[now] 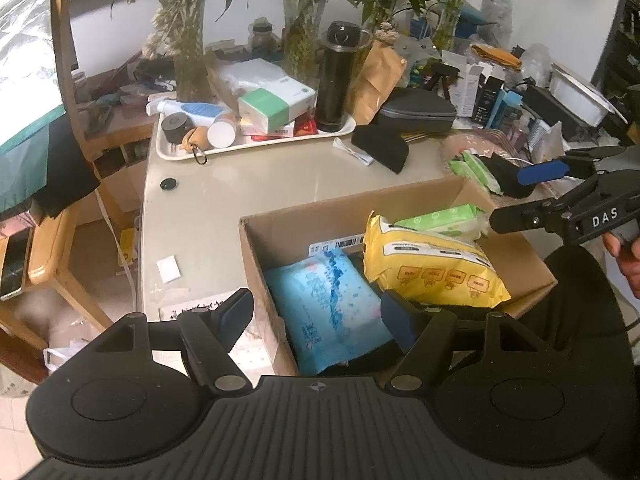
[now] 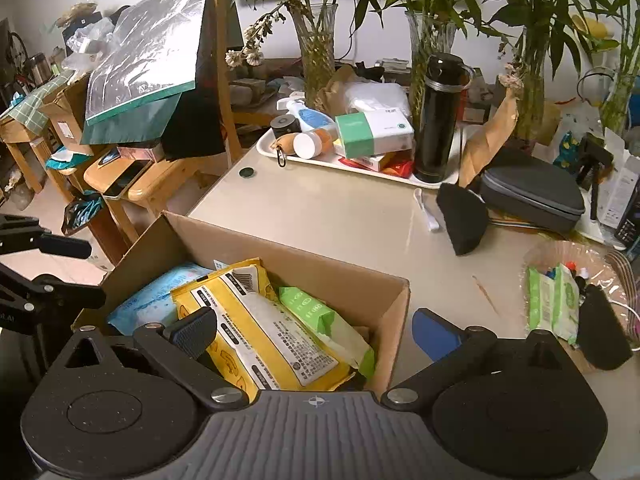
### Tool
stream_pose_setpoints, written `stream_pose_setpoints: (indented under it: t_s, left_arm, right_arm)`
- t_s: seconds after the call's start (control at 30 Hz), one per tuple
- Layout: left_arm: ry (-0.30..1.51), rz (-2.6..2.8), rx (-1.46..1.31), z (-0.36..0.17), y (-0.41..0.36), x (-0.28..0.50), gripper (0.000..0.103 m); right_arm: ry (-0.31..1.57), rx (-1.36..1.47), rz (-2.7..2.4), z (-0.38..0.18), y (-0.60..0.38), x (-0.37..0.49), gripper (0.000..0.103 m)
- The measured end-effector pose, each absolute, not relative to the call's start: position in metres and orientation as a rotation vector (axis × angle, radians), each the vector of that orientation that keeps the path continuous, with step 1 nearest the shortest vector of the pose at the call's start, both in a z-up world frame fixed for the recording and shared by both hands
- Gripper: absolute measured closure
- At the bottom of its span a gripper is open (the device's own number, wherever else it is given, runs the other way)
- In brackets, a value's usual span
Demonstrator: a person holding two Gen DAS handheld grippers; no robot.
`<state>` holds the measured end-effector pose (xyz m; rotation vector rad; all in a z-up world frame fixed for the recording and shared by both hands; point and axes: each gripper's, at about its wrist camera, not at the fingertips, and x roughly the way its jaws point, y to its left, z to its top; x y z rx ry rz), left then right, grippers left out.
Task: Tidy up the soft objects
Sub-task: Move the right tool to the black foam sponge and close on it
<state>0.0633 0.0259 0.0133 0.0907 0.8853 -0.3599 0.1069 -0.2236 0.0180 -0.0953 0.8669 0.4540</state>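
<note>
We hover both grippers, left (image 1: 316, 316) and right (image 2: 316, 330), open and empty, over the box (image 1: 424, 196); green packs (image 2: 552, 304) wait at three o'clock.

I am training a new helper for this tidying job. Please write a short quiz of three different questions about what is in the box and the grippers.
1. True or false: the yellow pack lies inside the cardboard box.
2. Which pack lies beside it in the box? A red, B blue, C white.
3. Fill in: both grippers are ____ and hold nothing.

Key: 1 true. 2 B, the blue pack. 3 open: left gripper, right gripper.
</note>
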Motion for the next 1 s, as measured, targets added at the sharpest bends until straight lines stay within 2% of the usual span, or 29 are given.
stream_pose_setpoints:
  t_s: [1.0]
  left_arm:
    - [0.8, -0.518, 0.099, 0.026, 0.005, 0.097, 0.033]
  right_arm:
    - [0.827, -0.028, 0.382, 0.027, -0.245, 0.143, 0.0]
